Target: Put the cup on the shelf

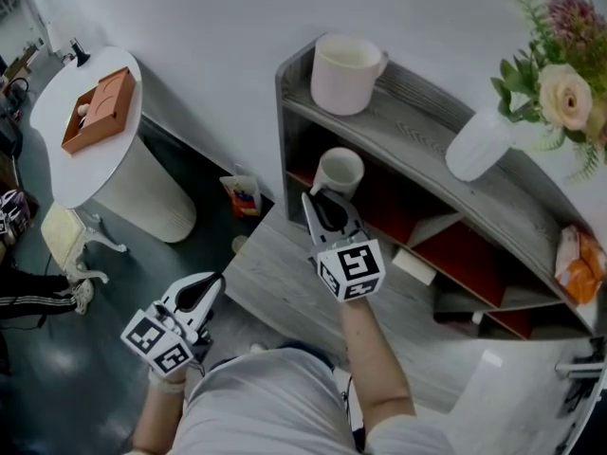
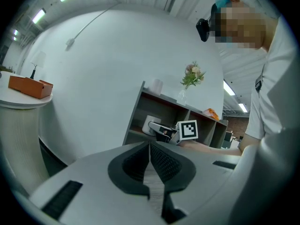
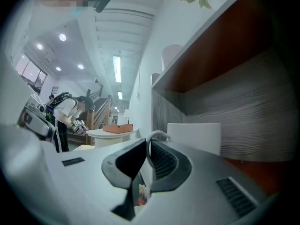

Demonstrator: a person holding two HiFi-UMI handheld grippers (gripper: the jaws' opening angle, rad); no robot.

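Observation:
A small white cup (image 1: 339,172) is at the left end of the grey shelf's (image 1: 398,112) middle level. My right gripper (image 1: 325,203) reaches in from the front and is shut on the cup's handle. In the right gripper view the thin white handle (image 3: 157,135) sits between the jaws, with the cup body (image 3: 194,137) just beyond them. Whether the cup rests on the board is hidden. My left gripper (image 1: 204,292) hangs low at the left, away from the shelf. It (image 2: 150,150) is shut with nothing in it and faces the cup (image 2: 149,124).
A larger white mug (image 1: 346,72) and a white vase (image 1: 479,145) of flowers stand on the shelf's top board. An orange packet (image 1: 579,254) lies at the right end. A round white table (image 1: 90,173) with an orange box (image 1: 100,109) stands at the left. A small carton (image 1: 245,195) sits on the floor.

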